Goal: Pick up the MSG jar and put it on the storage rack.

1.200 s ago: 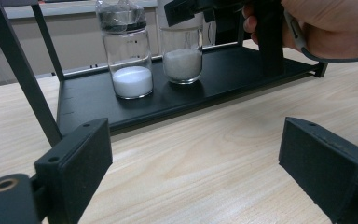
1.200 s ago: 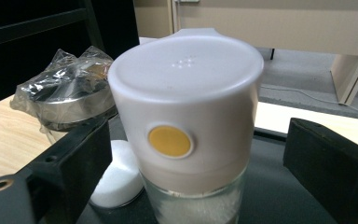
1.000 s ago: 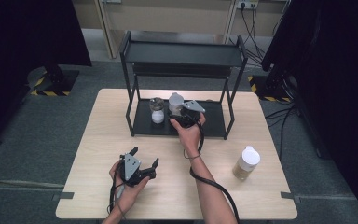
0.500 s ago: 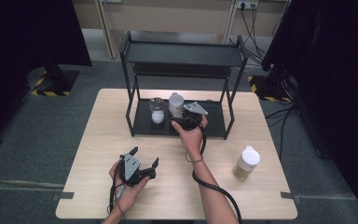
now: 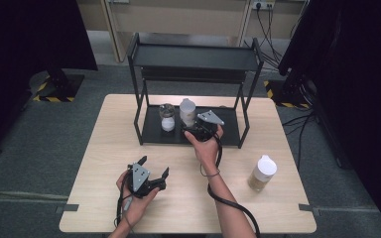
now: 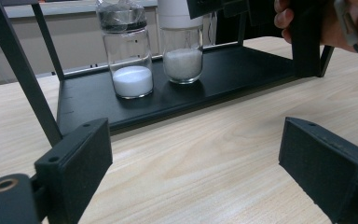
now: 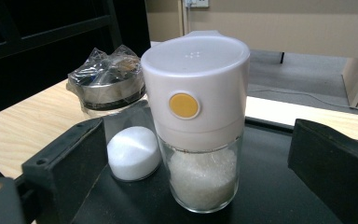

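The white-capped jar [image 7: 196,126] stands free on the rack while the right hand-held gripper [image 7: 205,186], wide open, has drawn back.

A wooden table [image 5: 109,148] is seen, with a black rack [image 5: 193,57] stood on it toward twelve o'clock. On the rack's bottom tray [image 6: 242,70] two jars are set upright, just beside each other: a foil-capped jar [image 5: 167,117] of white powder at nine o'clock of a white-lidded shaker [image 5: 187,112] of coarse white grains. A third, white-capped bottle [image 5: 262,173] is stood directly on the table at four o'clock, well apart from the rack.
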Tool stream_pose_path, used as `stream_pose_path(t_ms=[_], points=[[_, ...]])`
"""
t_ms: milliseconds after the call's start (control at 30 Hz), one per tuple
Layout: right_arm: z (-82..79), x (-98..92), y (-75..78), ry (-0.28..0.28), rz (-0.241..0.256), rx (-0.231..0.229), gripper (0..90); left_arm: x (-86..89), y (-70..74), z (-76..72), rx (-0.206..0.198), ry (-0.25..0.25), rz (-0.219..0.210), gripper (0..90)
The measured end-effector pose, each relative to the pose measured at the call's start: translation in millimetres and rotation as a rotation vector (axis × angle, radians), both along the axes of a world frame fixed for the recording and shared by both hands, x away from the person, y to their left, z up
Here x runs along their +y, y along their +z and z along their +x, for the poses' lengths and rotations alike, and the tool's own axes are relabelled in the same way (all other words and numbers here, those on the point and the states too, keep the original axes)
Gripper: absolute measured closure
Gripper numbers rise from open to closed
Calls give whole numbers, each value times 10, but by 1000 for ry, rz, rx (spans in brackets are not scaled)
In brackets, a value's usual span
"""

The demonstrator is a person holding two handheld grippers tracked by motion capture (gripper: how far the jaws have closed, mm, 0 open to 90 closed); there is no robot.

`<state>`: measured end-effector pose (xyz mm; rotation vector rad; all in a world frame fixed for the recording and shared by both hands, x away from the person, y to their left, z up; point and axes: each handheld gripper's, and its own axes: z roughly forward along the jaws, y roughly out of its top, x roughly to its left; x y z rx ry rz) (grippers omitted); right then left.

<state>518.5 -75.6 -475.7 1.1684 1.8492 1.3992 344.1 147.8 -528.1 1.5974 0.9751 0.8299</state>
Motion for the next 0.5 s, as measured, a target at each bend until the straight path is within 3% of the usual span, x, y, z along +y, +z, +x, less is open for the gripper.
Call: stream_pose_path(t_ms=[500], points=[[-118,-35,54,15,21,-3,48,0,0,1,1,0,1,90]])
